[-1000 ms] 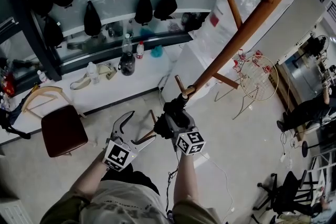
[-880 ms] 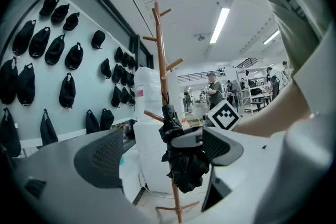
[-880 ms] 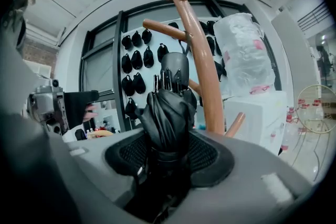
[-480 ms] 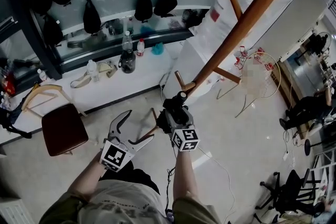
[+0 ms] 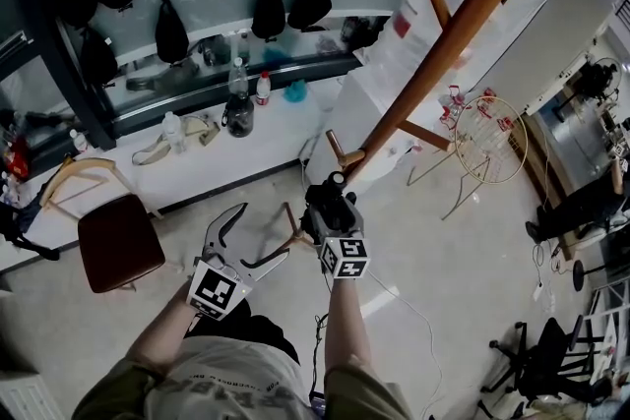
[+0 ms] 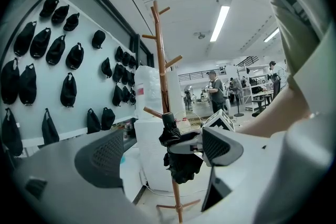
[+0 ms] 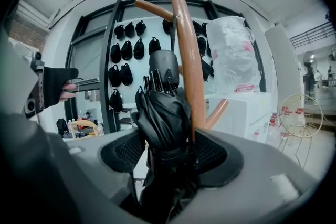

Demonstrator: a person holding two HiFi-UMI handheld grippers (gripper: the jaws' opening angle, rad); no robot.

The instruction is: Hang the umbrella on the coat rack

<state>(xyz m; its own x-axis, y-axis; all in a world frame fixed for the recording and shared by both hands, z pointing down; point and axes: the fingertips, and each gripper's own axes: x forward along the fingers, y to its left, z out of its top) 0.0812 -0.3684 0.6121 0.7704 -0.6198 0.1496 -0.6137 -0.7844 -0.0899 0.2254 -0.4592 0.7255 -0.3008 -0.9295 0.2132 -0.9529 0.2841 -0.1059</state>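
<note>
The folded black umbrella [image 7: 164,113] stands upright against the wooden coat rack pole [image 7: 186,60], its top just below a low peg [image 5: 340,150]. My right gripper [image 7: 170,152] has it between its jaws, which are opening. The right pad still touches the fabric, and the left pad [image 7: 123,150] stands a sliver off the strapped part. In the head view that gripper [image 5: 330,202] is at the foot of the slanting pole [image 5: 443,44]. The left gripper [image 5: 264,233] hangs open and empty just to the left. Its own view shows the umbrella [image 6: 181,162] beside the pole [image 6: 163,60].
A white counter [image 5: 197,162] with bottles runs along the wall of black bags [image 5: 172,34]. A brown chair [image 5: 118,246] stands at the left. A round wire frame [image 5: 484,141] and a plastic-wrapped white bulk [image 5: 413,44] sit behind the rack. Office chairs [image 5: 536,359] are at the right.
My right gripper has come down a little with the umbrella, close under the low peg. The left gripper has stayed where it was, open.
</note>
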